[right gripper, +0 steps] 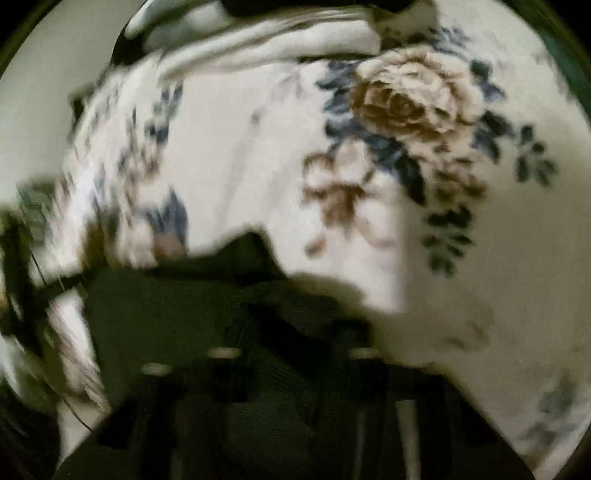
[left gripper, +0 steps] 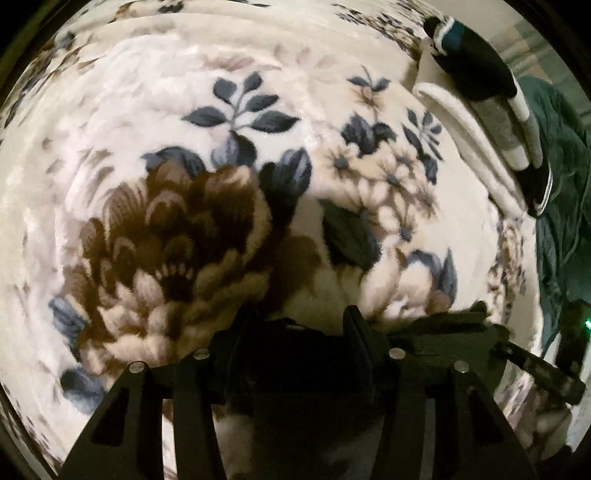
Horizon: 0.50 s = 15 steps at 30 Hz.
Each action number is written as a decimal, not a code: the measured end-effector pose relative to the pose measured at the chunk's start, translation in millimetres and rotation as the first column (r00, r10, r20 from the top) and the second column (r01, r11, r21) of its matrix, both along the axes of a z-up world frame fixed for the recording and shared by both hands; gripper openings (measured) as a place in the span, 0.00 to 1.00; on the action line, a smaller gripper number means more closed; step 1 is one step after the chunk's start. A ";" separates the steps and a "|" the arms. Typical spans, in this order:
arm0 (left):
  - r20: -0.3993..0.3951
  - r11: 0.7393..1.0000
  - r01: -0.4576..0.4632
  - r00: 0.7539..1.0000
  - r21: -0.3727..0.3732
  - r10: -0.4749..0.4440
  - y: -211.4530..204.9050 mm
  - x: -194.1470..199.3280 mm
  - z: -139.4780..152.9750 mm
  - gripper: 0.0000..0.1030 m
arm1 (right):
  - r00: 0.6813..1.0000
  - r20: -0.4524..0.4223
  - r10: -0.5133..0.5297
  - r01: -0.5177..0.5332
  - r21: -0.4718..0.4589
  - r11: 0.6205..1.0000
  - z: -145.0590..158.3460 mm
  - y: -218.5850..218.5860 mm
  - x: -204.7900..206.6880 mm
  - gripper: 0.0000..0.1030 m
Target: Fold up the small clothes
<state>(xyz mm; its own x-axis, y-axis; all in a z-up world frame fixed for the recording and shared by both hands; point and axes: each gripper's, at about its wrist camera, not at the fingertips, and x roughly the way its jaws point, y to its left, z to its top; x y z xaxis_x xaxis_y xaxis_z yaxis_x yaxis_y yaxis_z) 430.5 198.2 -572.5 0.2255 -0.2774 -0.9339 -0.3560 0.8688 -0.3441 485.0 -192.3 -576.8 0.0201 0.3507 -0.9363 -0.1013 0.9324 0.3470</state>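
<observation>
My left gripper (left gripper: 301, 325) is low over a white floral blanket (left gripper: 258, 166), and a small black garment (left gripper: 291, 354) sits between its fingers; the jaws look closed on it. In the blurred right wrist view, my right gripper (right gripper: 295, 332) is covered by the same dark garment (right gripper: 192, 306), which drapes over the fingers. The fingertips are hidden, so the grip cannot be read. A row of folded socks, white (left gripper: 469, 125), black (left gripper: 472, 62) and grey (left gripper: 498, 118), lies at the upper right of the left wrist view.
A dark green cloth (left gripper: 561, 192) lies at the blanket's right edge. The other gripper's black body (left gripper: 535, 365) shows at lower right in the left wrist view. White folded pieces (right gripper: 280, 33) lie at the top of the right wrist view.
</observation>
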 end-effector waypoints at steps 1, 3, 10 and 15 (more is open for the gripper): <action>0.005 1.000 -0.015 1.000 -0.013 0.015 7.1 -4.8 6.1 0.46 | 0.999 -0.005 -0.040 0.040 0.018 0.999 -1.5 -1.0 6.9 0.06; 0.032 0.998 -0.053 0.998 -0.042 0.054 18.2 -18.6 22.7 0.46 | 0.995 -0.002 -0.097 0.097 0.044 0.994 -0.5 -0.9 16.3 0.05; -0.062 0.993 -0.059 0.997 -0.100 0.053 13.4 -60.2 17.7 0.47 | 0.981 -0.074 -0.180 0.181 0.017 0.983 -14.5 3.4 29.1 0.06; -0.023 0.992 -0.081 0.997 -0.092 0.079 7.5 -97.8 12.8 0.47 | 0.986 -0.066 -0.153 0.154 0.022 0.988 19.2 4.7 24.9 0.35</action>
<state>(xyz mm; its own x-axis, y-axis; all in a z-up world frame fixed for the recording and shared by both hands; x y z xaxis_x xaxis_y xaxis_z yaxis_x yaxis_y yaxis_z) 332.6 205.8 -559.8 0.2328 -0.3452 -0.9092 -0.4306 0.8017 -0.4146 509.9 -187.5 -557.6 0.0163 0.3735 -0.9275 0.0654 0.9252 0.3738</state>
